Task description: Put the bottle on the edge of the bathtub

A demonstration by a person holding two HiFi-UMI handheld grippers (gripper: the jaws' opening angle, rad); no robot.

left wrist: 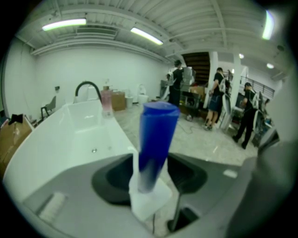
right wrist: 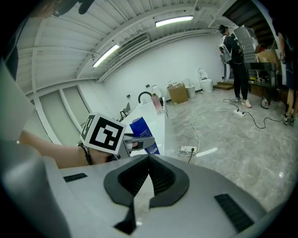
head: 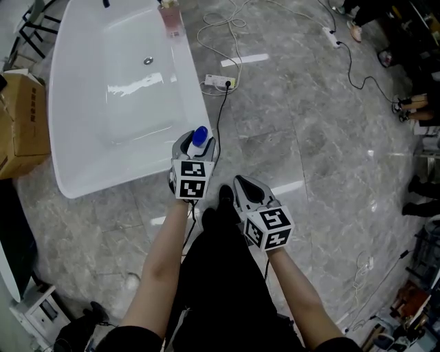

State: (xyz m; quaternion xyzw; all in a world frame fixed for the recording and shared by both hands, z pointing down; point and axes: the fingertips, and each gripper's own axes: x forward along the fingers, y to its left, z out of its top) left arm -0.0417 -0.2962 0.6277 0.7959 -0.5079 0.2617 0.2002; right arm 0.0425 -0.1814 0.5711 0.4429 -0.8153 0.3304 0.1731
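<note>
My left gripper [head: 194, 147] stands spread around the bottle [head: 199, 136], a blue-capped cylinder at the right rim of the glossy white bathtub [head: 89, 180], upper left; the pads do not press it. My right gripper [head: 247, 189] is pressed together, empty. Nearby: cardboard box [head: 24, 117], pink bottle [head: 170, 19], power strip [head: 220, 82] on the grey marble floor [head: 309, 137].

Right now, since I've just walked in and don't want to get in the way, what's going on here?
A person holds a tool in each hand. The left tool has its jaws wide apart around a tall blue-and-white plastic bottle at the near corner of the white freestanding bathtub, pads not pressing it. Whether it already rests on the rim isn't clear. The right tool is shut and empty, near the person's legs.
</note>
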